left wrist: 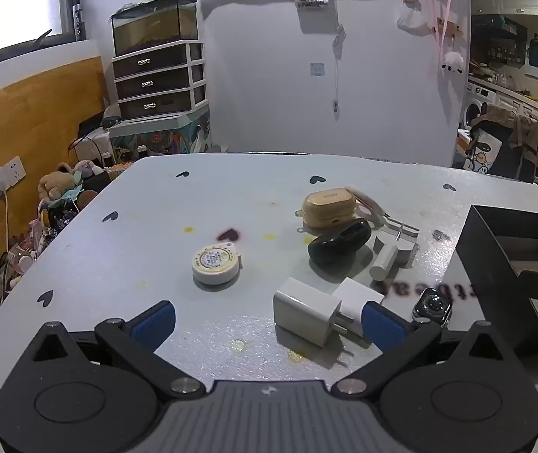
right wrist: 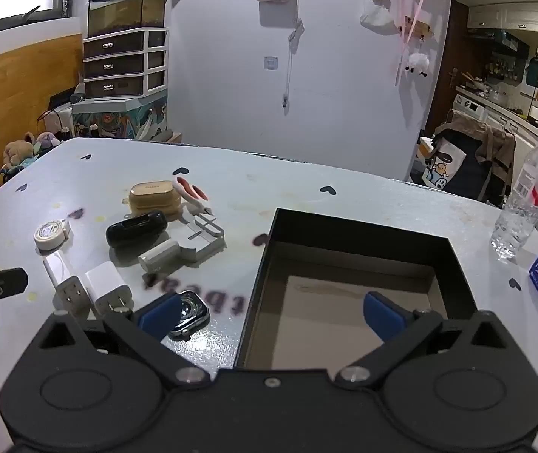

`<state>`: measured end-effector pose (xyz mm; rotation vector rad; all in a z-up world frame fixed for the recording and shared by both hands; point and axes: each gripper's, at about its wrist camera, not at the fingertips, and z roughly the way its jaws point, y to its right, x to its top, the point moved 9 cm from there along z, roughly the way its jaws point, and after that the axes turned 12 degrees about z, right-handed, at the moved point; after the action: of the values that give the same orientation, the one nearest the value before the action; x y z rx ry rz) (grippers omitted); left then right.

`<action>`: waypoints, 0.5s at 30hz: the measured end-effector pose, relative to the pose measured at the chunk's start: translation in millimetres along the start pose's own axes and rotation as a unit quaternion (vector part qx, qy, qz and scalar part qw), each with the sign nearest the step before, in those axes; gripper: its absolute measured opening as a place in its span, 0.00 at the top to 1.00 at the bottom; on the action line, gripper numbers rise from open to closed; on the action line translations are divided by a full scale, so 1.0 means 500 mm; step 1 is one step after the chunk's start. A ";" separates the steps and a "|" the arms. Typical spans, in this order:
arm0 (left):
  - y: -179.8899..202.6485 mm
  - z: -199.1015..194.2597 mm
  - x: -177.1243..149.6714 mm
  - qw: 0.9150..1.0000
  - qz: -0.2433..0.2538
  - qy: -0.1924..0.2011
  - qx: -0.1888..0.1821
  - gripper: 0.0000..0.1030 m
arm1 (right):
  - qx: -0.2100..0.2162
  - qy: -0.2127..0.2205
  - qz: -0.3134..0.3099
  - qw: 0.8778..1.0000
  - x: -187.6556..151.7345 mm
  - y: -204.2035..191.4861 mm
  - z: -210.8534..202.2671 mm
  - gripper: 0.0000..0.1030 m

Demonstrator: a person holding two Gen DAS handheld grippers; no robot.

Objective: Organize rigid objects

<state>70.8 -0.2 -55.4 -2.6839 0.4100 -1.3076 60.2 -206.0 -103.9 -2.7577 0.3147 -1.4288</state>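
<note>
- The left gripper [left wrist: 269, 324] stood with its jaws spread wide and held nothing; its blue pads [left wrist: 153, 322] hung above the table [left wrist: 155, 196] at the near edge.
- The right gripper [right wrist: 271, 315] was likewise spread wide and empty, poised over the near rim of the black box [right wrist: 359, 232].
- The box appeared empty: only its brown floor showed, so the sorting step was judged to be at its start.
- The loose items lay in a cluster on the table, at 9 to 10 o'clock from the box in the right wrist view.
- Two white chargers [left wrist: 306, 311] lay side by side, touching, just ahead of the left gripper at 12 to 1 o'clock.
- A watch [right wrist: 189, 311] lay just beside the right gripper's left pad, between the chargers and the box.
- Farther out lay a round tape measure [left wrist: 216, 264], a black case [left wrist: 339, 241], a tan case [left wrist: 327, 204], a white cylinder [left wrist: 384, 260] and nail clippers [right wrist: 191, 190].
- The next move was judged to be a first pick: a gripper would need to lower squarely over one item, likely a charger or the watch, and close across its narrow sides.
- The touching chargers could be disturbed together; a clean approach from the outer side was advisable.
</note>
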 end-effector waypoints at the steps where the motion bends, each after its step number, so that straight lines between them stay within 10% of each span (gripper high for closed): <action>1: 0.000 0.000 0.000 1.000 0.001 -0.001 0.000 0.00 | 0.000 0.000 0.000 1.000 0.000 0.000 0.000 0.00; 15: -0.001 0.001 -0.002 1.000 0.003 -0.005 0.000 0.00 | 0.000 -0.004 0.001 1.000 -0.003 0.010 0.006 0.00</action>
<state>70.7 0.3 -56.4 -2.6866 0.4165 -1.2912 60.8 -210.9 -107.2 -2.7628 0.3173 -1.4159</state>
